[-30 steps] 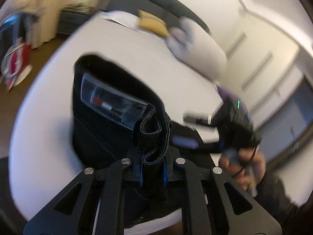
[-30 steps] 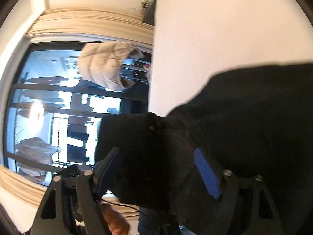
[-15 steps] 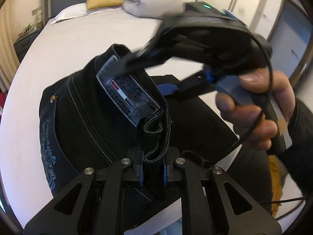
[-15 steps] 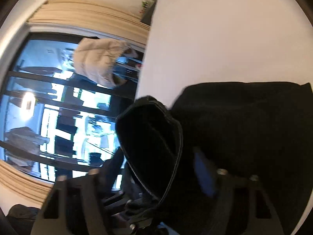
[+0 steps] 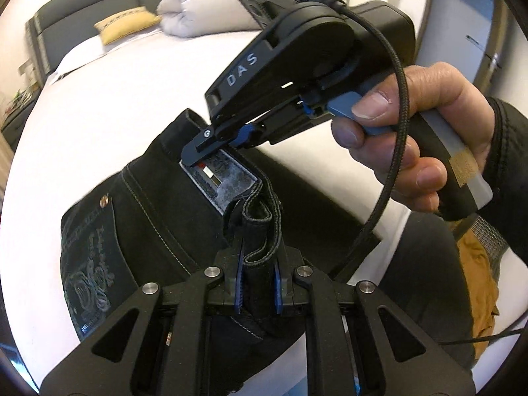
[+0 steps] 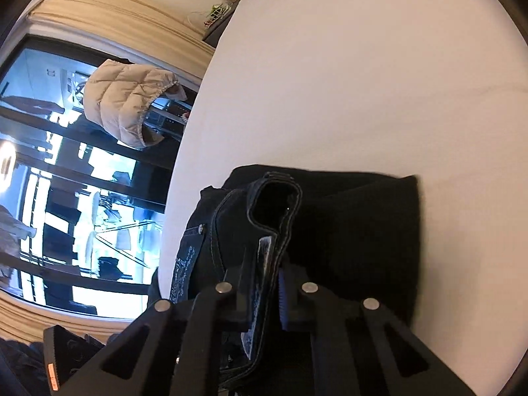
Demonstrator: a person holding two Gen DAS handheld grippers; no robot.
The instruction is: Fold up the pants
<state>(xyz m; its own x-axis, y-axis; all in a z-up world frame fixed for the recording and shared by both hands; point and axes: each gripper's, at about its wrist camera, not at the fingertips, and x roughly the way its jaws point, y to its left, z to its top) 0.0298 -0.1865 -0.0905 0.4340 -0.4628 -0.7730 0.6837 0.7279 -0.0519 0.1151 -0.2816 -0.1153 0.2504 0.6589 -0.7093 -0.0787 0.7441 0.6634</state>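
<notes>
Black jeans (image 5: 148, 217) with white stitching and an embroidered back pocket lie partly lifted over a white bed (image 5: 99, 105). My left gripper (image 5: 257, 283) is shut on a bunched fold of the waistband. My right gripper (image 5: 211, 145) shows in the left wrist view, held in a hand, and is shut on the waistband at the brand patch (image 5: 221, 181). In the right wrist view my right gripper (image 6: 264, 280) pinches that patch edge, with the jeans (image 6: 346, 224) folded beneath on the bed (image 6: 363, 82).
A rolled white duvet (image 5: 204, 10) and a yellow cushion (image 5: 125, 26) lie at the head of the bed by a grey headboard. A beige puffer jacket (image 6: 125, 105) hangs by a large window. A nightstand (image 5: 16, 115) stands left of the bed.
My right gripper has moved in from the right and closed on the waistband at the patch. My left gripper kept its hold. The jeans have lifted and turned.
</notes>
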